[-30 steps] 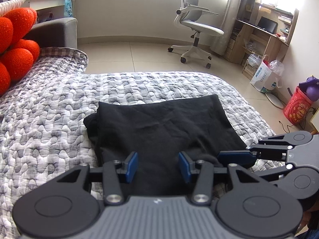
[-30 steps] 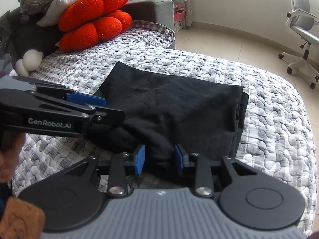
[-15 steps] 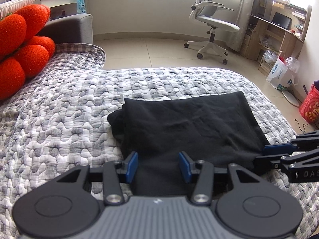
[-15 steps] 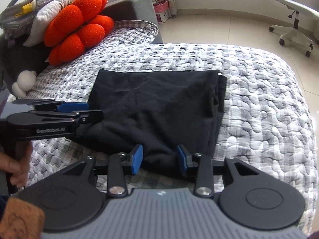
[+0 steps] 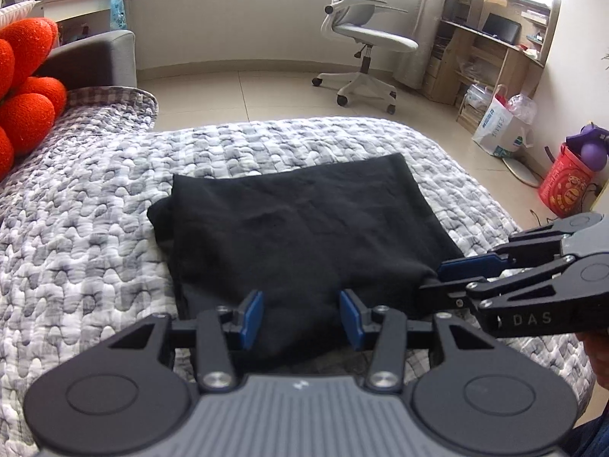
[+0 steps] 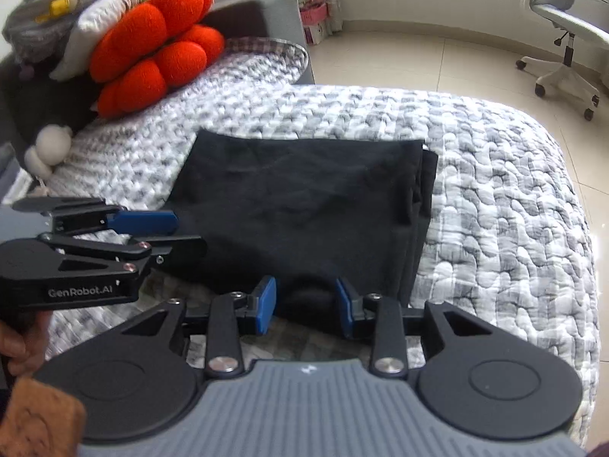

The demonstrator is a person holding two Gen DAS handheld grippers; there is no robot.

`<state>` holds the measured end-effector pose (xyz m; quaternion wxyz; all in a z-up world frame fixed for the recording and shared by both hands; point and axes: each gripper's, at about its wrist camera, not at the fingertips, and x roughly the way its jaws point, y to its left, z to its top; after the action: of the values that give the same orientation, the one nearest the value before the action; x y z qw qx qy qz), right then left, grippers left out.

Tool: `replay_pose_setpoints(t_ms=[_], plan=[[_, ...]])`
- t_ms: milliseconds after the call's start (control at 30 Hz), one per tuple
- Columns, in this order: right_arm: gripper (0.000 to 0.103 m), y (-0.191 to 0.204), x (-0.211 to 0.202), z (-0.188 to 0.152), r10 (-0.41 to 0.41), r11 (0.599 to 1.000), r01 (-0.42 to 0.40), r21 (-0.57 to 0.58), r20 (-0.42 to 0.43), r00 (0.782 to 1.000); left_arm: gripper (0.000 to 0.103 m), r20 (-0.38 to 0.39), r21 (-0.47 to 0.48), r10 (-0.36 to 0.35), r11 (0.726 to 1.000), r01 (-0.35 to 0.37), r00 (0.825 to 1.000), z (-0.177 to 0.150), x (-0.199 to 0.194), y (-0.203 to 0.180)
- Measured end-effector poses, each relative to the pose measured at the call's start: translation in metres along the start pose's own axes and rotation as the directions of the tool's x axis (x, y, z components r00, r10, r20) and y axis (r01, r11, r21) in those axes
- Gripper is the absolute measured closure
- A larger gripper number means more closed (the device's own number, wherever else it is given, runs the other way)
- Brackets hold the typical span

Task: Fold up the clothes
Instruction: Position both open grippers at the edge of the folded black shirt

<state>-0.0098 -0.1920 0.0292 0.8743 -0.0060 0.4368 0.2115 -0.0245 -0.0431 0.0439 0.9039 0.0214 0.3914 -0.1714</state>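
Observation:
A black garment (image 5: pixel 297 228) lies folded into a rectangle on the grey quilted bed (image 5: pixel 95 228). Its near edge bunches up between the blue pads of both grippers. My left gripper (image 5: pixel 302 320) is shut on the left part of that edge. Seen from the right wrist view, the left gripper (image 6: pixel 188 232) bites the near left corner from the side. My right gripper (image 6: pixel 304 304) has a rounded fold of the garment (image 6: pixel 297 198) between its pads, and its jaws are closing on it. In the left wrist view the right gripper (image 5: pixel 432 278) pinches the near right corner.
Orange cushions (image 6: pixel 152 49) and a white plush toy (image 6: pixel 47 144) lie at the bed's head on the left. Beyond the bed are a tiled floor, a white office chair (image 5: pixel 365 49), a wooden desk (image 5: pixel 495 38), a white bag (image 5: pixel 498 125) and a red bin (image 5: pixel 567 186). A hand (image 6: pixel 19 342) holds the left gripper.
The right wrist has rolled, so the garment now looks level instead of slanted. The left view swung aside and back. The garment's near edge stays between both pairs of pads.

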Motion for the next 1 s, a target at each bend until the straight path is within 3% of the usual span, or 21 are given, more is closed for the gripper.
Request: replay_pose_setpoints(t_ms=[167,267,467,633,767,1000], plan=[[0.068,-0.011,-0.001,0.000,-0.015,1.000,0.015,0.021,-0.011,1.000,0.045,-0.003,-0.019,-0.005,1.000,0.005,1.000,0.000,0.007,0.010],[0.069,-0.011,-0.001,-0.001,-0.016,1.000,0.017,0.016,-0.015,1.000,0.045,-0.001,-0.017,-0.006,1.000,0.006,1.000,0.000,0.001,0.014],[0.069,-0.014,-0.003,0.000,-0.008,0.999,0.008,0.034,-0.022,1.000,0.045,-0.005,-0.116,-0.012,0.993,0.012,1.000,-0.004,-0.008,0.039],[0.068,-0.009,-0.003,0.000,-0.024,0.999,0.025,0.021,-0.017,1.000,0.045,-0.023,-0.160,0.047,0.986,-0.050,0.999,-0.010,-0.002,0.058],[0.066,-0.001,-0.007,-0.001,-0.037,0.999,0.038,-0.015,0.034,0.999,0.051,0.001,-0.188,0.041,0.981,-0.040,0.999,-0.010,-0.011,0.065],[0.066,0.011,-0.016,0.005,-0.004,0.999,0.009,-0.036,0.136,0.991,0.051,0.098,-0.128,0.035,0.991,-0.023,0.995,-0.005,-0.032,0.044]])
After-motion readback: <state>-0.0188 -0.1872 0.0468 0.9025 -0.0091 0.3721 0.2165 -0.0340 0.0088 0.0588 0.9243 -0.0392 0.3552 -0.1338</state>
